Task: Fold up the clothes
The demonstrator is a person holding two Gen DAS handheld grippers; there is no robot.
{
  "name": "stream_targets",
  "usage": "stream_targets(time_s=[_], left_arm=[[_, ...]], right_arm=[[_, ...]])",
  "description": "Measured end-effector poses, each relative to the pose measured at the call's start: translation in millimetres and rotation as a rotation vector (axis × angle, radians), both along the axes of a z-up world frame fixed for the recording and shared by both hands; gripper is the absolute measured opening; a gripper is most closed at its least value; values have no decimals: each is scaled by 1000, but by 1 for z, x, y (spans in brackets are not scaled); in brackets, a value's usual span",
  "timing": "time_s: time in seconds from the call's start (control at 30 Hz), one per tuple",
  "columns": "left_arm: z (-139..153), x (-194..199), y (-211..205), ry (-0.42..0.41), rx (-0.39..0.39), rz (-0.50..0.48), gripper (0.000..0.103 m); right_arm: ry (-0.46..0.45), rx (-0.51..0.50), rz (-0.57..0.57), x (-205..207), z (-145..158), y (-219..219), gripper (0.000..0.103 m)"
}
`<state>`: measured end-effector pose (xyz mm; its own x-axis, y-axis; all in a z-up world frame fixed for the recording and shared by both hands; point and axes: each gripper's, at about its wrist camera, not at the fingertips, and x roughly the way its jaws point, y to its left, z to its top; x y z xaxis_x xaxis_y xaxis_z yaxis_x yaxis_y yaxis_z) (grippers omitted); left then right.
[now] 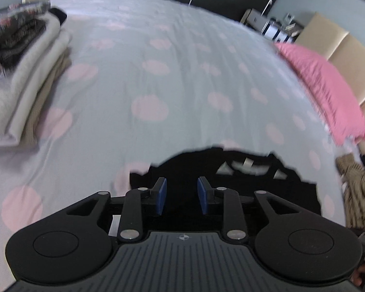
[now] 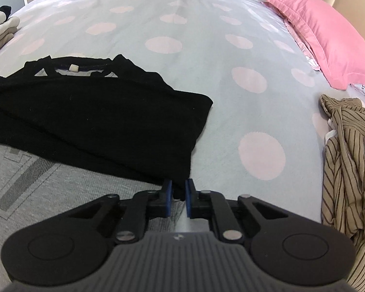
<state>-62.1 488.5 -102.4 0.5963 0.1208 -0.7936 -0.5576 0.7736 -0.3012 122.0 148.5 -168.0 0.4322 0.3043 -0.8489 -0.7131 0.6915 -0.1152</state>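
A black top (image 2: 92,119) lies flat on the bed, neckline away from me, its lower part over a grey mat at the near edge. My right gripper (image 2: 177,196) is shut on the top's near right hem corner. In the left wrist view the black top (image 1: 231,185) lies under and ahead of my left gripper (image 1: 182,193), whose jaws stand apart with nothing between them.
The bed has a grey cover with pink dots (image 2: 182,77). A pink pillow (image 2: 323,34) lies at the far right. A crumpled brown striped shirt (image 2: 348,170) lies at the right. A stack of folded clothes (image 1: 19,73) sits at the left.
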Motion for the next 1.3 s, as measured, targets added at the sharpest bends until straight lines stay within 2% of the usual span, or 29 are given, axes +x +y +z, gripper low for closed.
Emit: stream_targets(time_s=[0.1, 0.17, 0.3, 0.4, 0.5, 0.53, 0.63, 0.67, 0.8, 1.0, 1.07, 1.17, 1.2, 1.3], left_arm=[[-17, 4, -6, 57, -14, -32, 32], [-26, 5, -12, 92, -6, -55, 40], [-40, 7, -18, 156, 49, -92, 41], [-46, 8, -18, 155, 70, -89, 41], [-47, 7, -13, 100, 60, -65, 41], [-47, 7, -11, 92, 57, -61, 37], [-48, 8, -9, 100, 56, -60, 11], [-47, 7, -8, 101, 58, -55, 6], [-35, 2, -3, 64, 39, -37, 3], [6, -8, -1, -11, 20, -37, 3], [9, -11, -2, 23, 29, -41, 3], [-8, -12, -2, 123, 18, -47, 3], [-18, -12, -2, 157, 11, -49, 3], [-44, -10, -4, 227, -3, -57, 3]], right_arm=[[-9, -11, 7, -2, 3, 1, 10], [-19, -18, 13, -3, 4, 2, 10], [-35, -29, 32, -5, 3, 3, 11], [-31, -30, 27, -4, 1, 2, 11], [-29, -21, 21, -4, 1, 0, 11], [-32, -18, 21, -4, 1, 0, 11], [-41, -22, 30, -5, 2, 1, 8], [-44, -27, 33, -6, 2, 1, 6], [-57, -36, 37, -9, 8, 3, 5], [-36, -19, -32, -1, 14, -3, 4], [-6, -11, -81, 5, 13, -7, 4], [30, -19, -134, 11, 10, -12, 3], [29, -31, -141, 12, 9, -13, 0], [3, -90, -150, 12, 2, -12, 0]])
